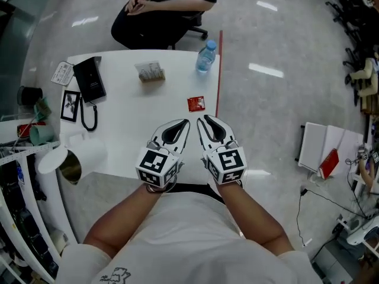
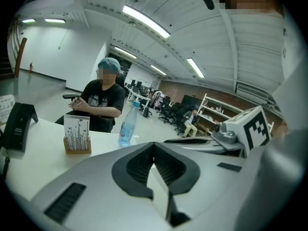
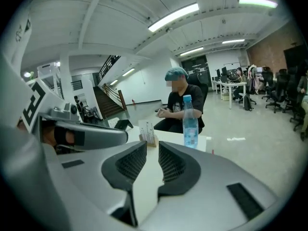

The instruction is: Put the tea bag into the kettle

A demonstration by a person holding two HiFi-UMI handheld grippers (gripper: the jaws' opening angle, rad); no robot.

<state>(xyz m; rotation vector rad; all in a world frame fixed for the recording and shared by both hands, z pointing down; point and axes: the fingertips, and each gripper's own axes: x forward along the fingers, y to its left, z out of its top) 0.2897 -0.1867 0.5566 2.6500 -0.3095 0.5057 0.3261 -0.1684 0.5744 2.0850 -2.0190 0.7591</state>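
A small red tea bag (image 1: pixel 196 103) lies flat on the white table (image 1: pixel 130 123), a little beyond both grippers. At the table's left edge stands a white kettle (image 1: pixel 66 161) with its lid up and a dark inside. My left gripper (image 1: pixel 186 122) (image 2: pixel 154 145) hovers near the front edge, shut with nothing in it. Beside it my right gripper (image 1: pixel 200 119) (image 3: pixel 152 146) is open by a narrow gap, and nothing is between its pads. The two point towards each other at the tips. Neither gripper view shows the tea bag.
A water bottle (image 1: pixel 205 57) (image 2: pixel 127 125) (image 3: pixel 189 123) and a card holder (image 1: pixel 150 71) (image 2: pixel 77 137) stand at the far side. A black desk phone (image 1: pixel 90 78) and a small frame (image 1: pixel 70 106) sit left. A person (image 1: pixel 160 5) sits behind the table. The table's right edge (image 1: pixel 218 76) is close.
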